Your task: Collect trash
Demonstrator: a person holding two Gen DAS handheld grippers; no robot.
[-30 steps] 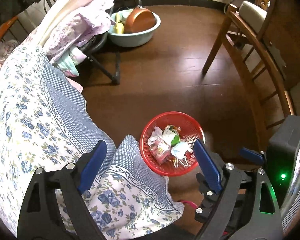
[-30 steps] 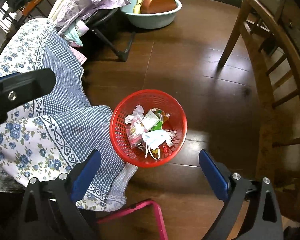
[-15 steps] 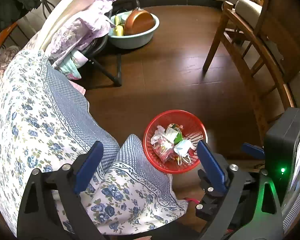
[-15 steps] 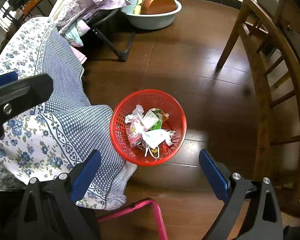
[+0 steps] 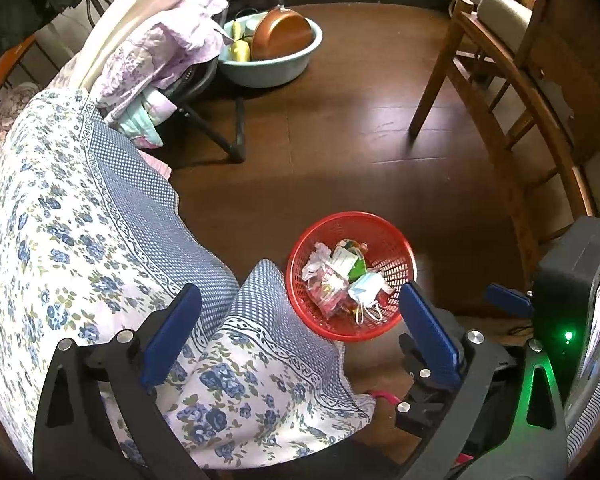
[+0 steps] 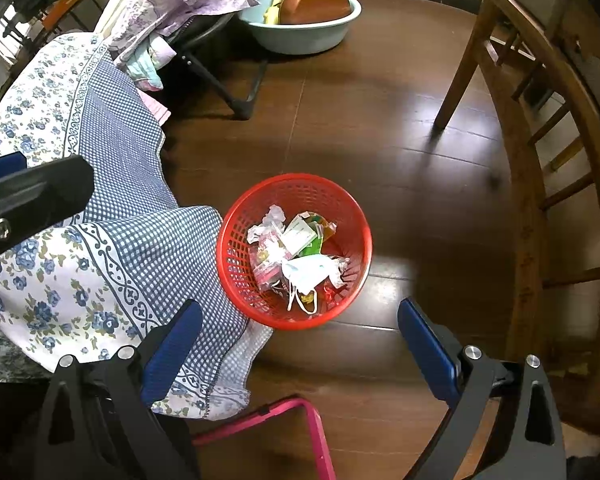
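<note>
Dark wood floor [image 6: 400, 128]: trash [image 6: 296, 256] already in basket [image 6: 236, 280], none loose in view; both grippers' fingers wide, empty.

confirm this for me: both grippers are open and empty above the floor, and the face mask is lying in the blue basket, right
Not quite: the basket is red, not blue, as the right wrist view shows. The face mask does lie in it, and the left gripper and right gripper are open and empty.

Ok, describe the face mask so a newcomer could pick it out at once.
Start at the dark wooden floor beside the flowered blue-and-white bedspread; a round red mesh basket stands there against the cloth's edge. The face mask lies on top of the litter in the basket's near side. Unlike the crumpled wrappers beside it, it is pale blue-white, with white ear loops trailing.
</note>
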